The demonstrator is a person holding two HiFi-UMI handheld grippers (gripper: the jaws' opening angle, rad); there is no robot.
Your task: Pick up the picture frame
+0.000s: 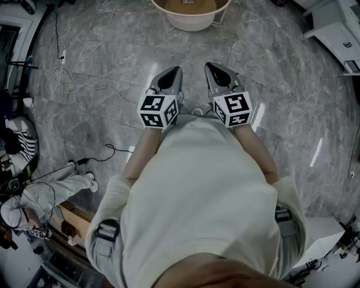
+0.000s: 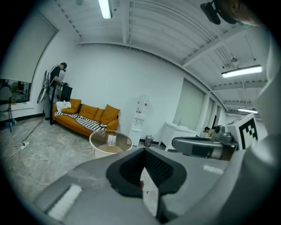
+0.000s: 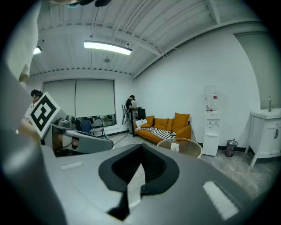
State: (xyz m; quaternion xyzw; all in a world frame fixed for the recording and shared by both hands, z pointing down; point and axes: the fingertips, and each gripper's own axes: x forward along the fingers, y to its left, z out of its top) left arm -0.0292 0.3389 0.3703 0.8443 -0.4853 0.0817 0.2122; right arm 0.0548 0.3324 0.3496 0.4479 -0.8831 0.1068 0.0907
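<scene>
A small picture frame [image 2: 111,140] stands upright on a round glass-topped table [image 2: 94,139] a few steps ahead of me. In the right gripper view the frame [image 3: 175,146] shows on the same table [image 3: 195,145]. In the head view only the table's near rim [image 1: 169,16] shows at the top edge. My left gripper [image 1: 175,70] and right gripper [image 1: 209,66] are held side by side at waist height, well short of the table. Both are shut with nothing between the jaws. Each gripper view looks over its own closed jaws, left [image 2: 144,151] and right [image 3: 141,147].
An orange sofa [image 2: 90,114] with a striped blanket stands against the far wall, with a water dispenser [image 2: 141,112], a small bin [image 2: 149,140] and a white sink cabinet [image 2: 178,134] to its right. Cables [image 1: 70,62] trail over the marble floor at left. A person [image 2: 57,79] stands far off.
</scene>
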